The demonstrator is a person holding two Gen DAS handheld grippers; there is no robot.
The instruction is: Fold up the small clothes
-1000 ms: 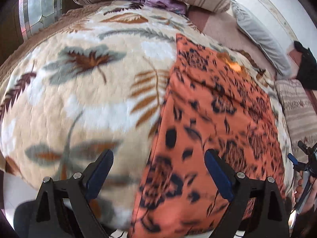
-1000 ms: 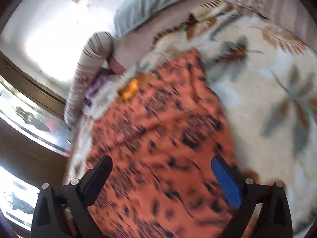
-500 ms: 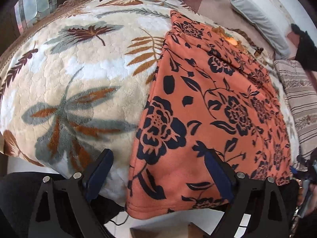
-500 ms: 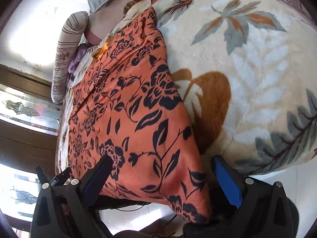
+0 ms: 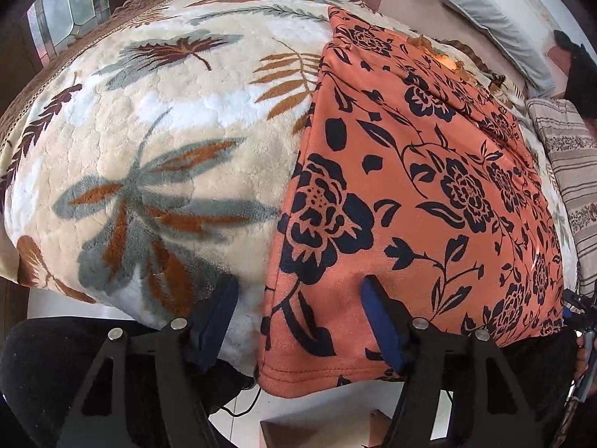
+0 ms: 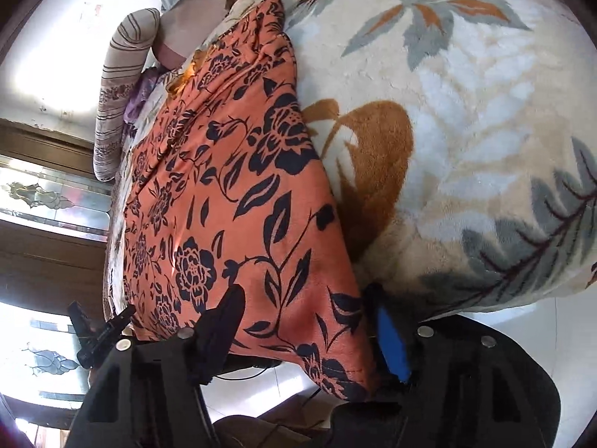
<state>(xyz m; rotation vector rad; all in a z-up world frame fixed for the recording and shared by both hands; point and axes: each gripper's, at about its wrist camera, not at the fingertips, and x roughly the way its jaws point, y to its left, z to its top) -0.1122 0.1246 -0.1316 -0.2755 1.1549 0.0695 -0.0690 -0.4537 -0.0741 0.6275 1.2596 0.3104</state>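
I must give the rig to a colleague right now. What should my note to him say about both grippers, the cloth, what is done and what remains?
Left gripper: open, straddling the near left corner of the orange floral garment, not clamped.
Right gripper: open, straddling the near right corner of the same garment, not clamped.
Garment: spread flat lengthwise on the leaf-print blanket, near hem hanging over the bed edge.
Done: garment laid out; no fold visible.
Left: probably close on both near corners, carry them to the far end, then fold further.
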